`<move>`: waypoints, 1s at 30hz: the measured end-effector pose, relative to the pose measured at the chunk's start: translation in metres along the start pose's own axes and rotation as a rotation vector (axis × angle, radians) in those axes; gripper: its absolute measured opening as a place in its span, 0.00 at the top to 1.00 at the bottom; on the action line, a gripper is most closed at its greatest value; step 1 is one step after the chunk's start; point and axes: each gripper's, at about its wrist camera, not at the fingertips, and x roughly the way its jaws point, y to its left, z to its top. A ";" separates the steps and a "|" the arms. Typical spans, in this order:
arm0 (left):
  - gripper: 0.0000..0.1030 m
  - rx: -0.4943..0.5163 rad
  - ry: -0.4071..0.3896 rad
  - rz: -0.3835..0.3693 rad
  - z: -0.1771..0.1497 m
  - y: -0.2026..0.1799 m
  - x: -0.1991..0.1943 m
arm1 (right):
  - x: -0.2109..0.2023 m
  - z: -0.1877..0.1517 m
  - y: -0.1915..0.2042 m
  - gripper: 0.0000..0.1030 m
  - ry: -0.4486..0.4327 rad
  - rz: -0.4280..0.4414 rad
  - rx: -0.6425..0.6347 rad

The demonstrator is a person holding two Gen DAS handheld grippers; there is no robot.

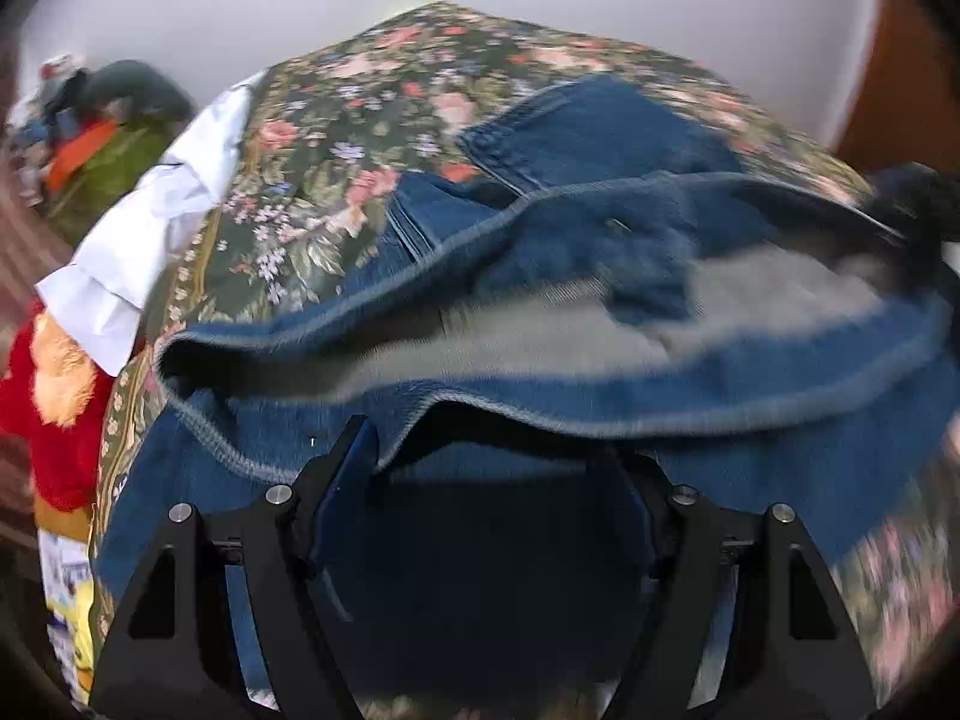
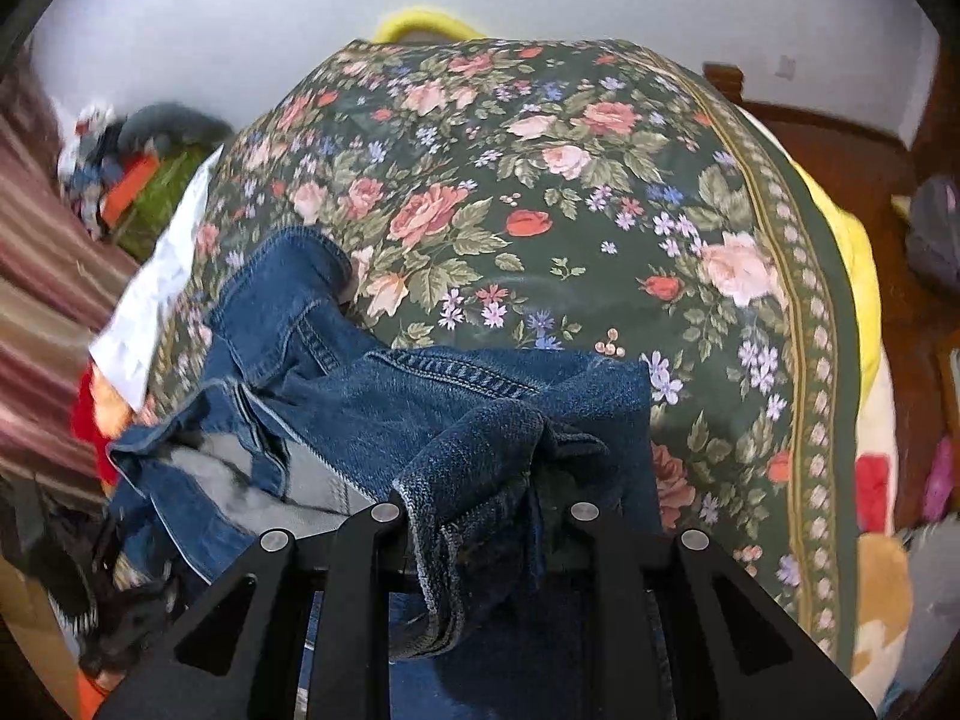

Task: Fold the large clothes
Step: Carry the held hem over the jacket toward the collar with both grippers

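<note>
Right wrist view: the right gripper (image 2: pixel 480 516) pinches a bunched hem of the blue denim jacket (image 2: pixel 420 396) above the floral bedspread (image 2: pixel 600 180), likely lifting it to spread; the left gripper (image 1: pixel 486 450) grips its edge too.

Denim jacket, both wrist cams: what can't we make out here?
- Left gripper fingertips: left wrist view, blurred denim jacket drapes over them; grip unclear.
- Right gripper tips: right wrist view, buried under a denim fold.
- Jacket's overall shape: bunched, bottom edge cuts it off.
</note>
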 end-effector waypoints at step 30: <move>0.13 -0.134 -0.006 0.080 0.024 0.053 -0.001 | -0.087 -0.059 -0.018 0.80 -0.100 -0.009 -0.192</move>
